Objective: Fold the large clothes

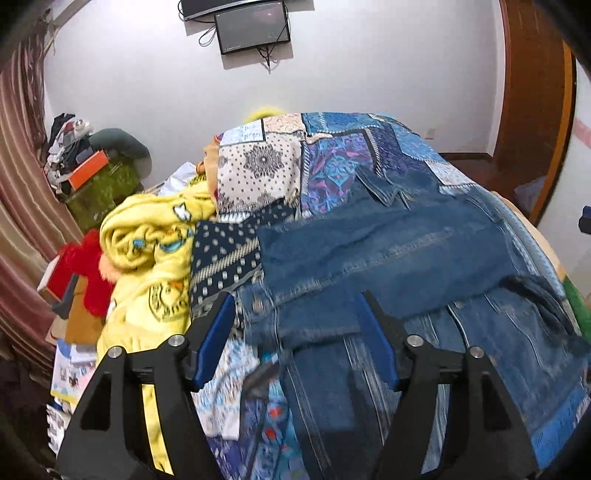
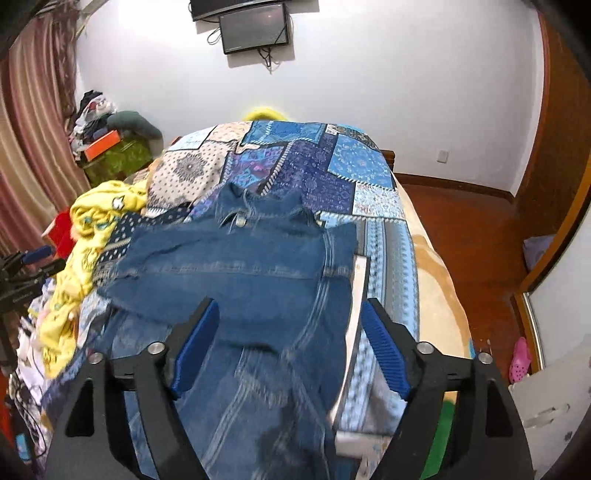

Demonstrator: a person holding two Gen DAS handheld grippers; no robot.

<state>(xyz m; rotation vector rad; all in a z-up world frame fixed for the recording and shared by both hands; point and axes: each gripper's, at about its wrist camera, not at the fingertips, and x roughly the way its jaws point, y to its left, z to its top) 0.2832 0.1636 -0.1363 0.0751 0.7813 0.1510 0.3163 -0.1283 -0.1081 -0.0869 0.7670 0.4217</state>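
A bed [image 2: 436, 280] fills most of both views, covered by a patchwork quilt [image 2: 306, 166] in blue, purple and cream squares. On the quilt lies a blue denim jacket [image 2: 258, 266], spread flat with its collar toward the far wall and a sleeve folded across its front; the lower part of it reaches toward the cameras and looks blurred. To the left of the jacket a crumpled yellow blanket [image 1: 147, 251] with cartoon prints is heaped at the bed's edge, touching a dark spotted cloth [image 1: 225, 251] that lies beside the jacket. Past the bed, a dark screen [image 2: 255, 27] hangs on the white wall.

The left gripper [image 1: 297, 306] hangs over the jacket's left lower part, its blue pads spread apart and gripping nothing. The right gripper [image 2: 290, 314] hangs over the jacket's right side, pads likewise spread, with only loose denim beneath them.
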